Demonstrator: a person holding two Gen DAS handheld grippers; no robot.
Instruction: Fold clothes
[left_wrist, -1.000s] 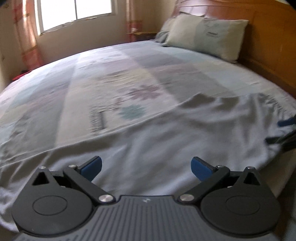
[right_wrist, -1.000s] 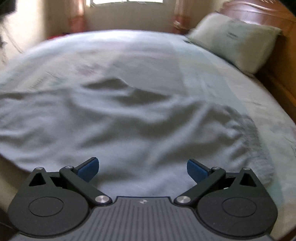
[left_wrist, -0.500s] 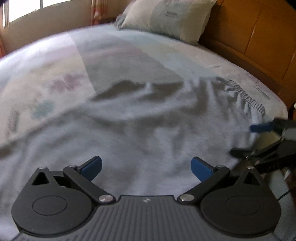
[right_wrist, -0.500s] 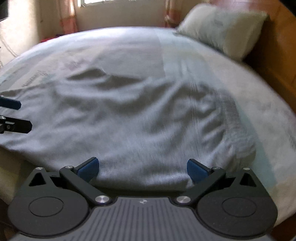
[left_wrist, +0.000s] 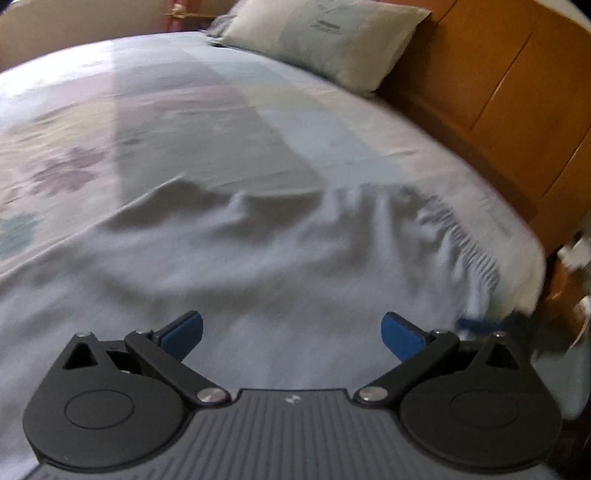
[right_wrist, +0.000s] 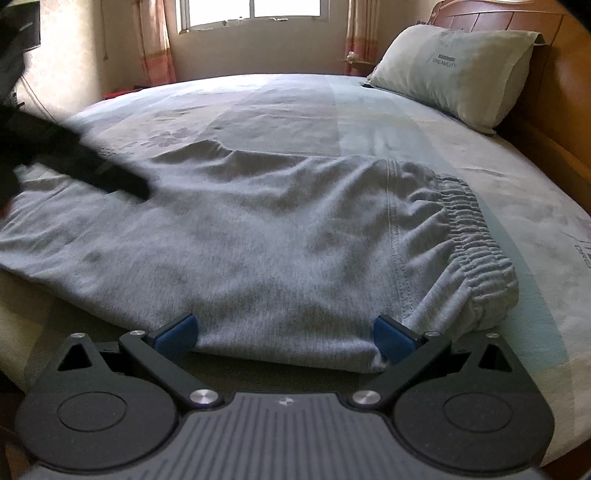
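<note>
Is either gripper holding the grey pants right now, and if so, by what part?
Nothing is held. The left gripper and right gripper both stand open over the grey pants, the right one near the elastic waistband.

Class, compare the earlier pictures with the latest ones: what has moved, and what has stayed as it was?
The left tongs swung right, toward the headboard. The right tongs drew back to the near edge of the grey trousers. Nothing was gripped or released: both tongs stayed open, the trousers stayed flat on the bed.

Heather-grey trousers (right_wrist: 258, 236) lie on a pastel block-patterned bed sheet (right_wrist: 280, 107) (faded flowers); the tongs' pads (right_wrist: 177, 334) are blue.
</note>
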